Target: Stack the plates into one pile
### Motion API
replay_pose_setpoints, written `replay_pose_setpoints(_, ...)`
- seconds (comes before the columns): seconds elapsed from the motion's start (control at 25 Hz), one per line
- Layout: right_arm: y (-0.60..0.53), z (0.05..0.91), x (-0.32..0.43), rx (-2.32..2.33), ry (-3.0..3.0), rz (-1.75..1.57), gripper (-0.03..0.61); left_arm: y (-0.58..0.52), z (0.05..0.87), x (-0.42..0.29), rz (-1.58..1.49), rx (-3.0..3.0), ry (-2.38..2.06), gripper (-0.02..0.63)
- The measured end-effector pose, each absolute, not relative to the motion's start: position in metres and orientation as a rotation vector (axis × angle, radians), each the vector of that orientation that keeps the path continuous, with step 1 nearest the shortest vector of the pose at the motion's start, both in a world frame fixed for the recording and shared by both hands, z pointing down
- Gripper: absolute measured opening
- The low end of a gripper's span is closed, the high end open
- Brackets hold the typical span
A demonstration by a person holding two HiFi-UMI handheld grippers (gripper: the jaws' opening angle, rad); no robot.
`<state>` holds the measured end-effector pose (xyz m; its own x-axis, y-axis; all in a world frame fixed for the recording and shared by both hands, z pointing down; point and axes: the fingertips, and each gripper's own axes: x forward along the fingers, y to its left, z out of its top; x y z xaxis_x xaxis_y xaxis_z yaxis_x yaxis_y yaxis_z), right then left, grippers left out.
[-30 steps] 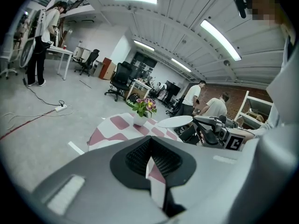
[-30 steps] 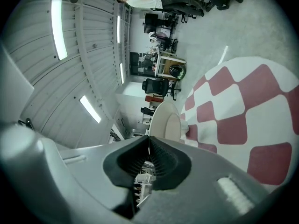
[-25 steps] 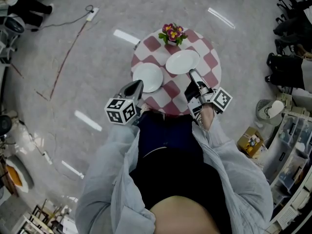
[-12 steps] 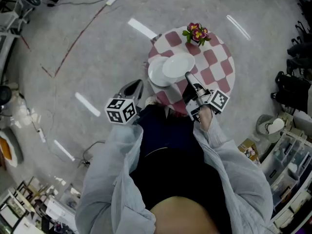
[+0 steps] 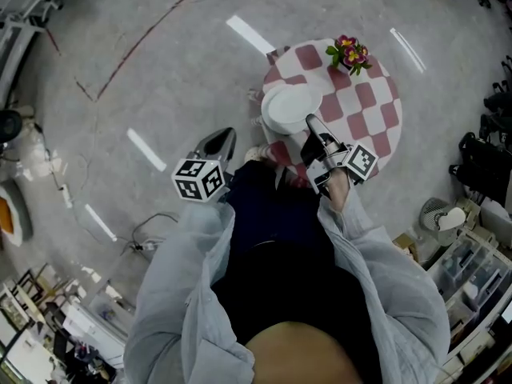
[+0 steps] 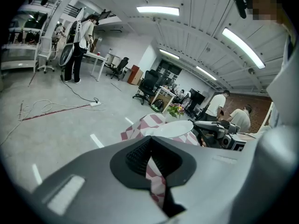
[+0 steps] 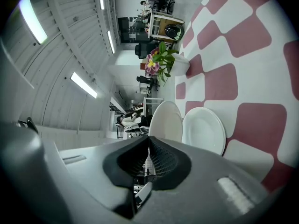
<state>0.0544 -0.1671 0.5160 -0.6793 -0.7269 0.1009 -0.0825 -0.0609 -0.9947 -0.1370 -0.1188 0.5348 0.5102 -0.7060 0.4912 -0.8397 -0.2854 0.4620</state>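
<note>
A round table (image 5: 376,110) with a red and white chequered cloth carries two white plates. My right gripper (image 5: 310,121) is shut on the near rim of one plate (image 5: 300,97) and holds it over the other plate (image 5: 274,117), overlapping most of it. In the right gripper view, the held plate (image 7: 164,120) runs out from the shut jaws (image 7: 148,139) beside the resting plate (image 7: 204,129). My left gripper (image 5: 226,134) hangs off the table's left edge over the floor. Its jaws (image 6: 149,138) meet at the tips with nothing between them.
A potted flower (image 5: 350,53) stands at the table's far side. A cable (image 5: 152,238) lies on the grey floor at the left. Storage bins (image 5: 472,278) crowd the lower right. People (image 6: 79,41) and office chairs (image 6: 149,85) stand further off in the room.
My right gripper has carried its plate to the left, from beside the other plate to over it. My left gripper has drawn away from the table's edge.
</note>
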Motion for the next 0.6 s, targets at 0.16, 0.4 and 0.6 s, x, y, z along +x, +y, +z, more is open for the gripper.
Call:
replay_pose_setpoints(0.16, -0.168, 0.520, 0.046, -0.853, 1.740, -1.812, 0.017, -0.115, 0.536, -0.145, 0.246, 2.047, -1.273, 0.011)
replay_pose_setpoints(0.4, -0.164, 0.533, 0.040, -0.873, 1.710, -1.853, 0.017, -0.111, 0.540, -0.153, 0.247, 2.024, -1.282, 0.012)
replay_pose_setpoints(0.6, -0.156, 0.549, 0.045, -0.914, 1.669, -1.891, 0.017, -0.112, 0.541, -0.151, 0.247, 2.022, -1.272, 0.011)
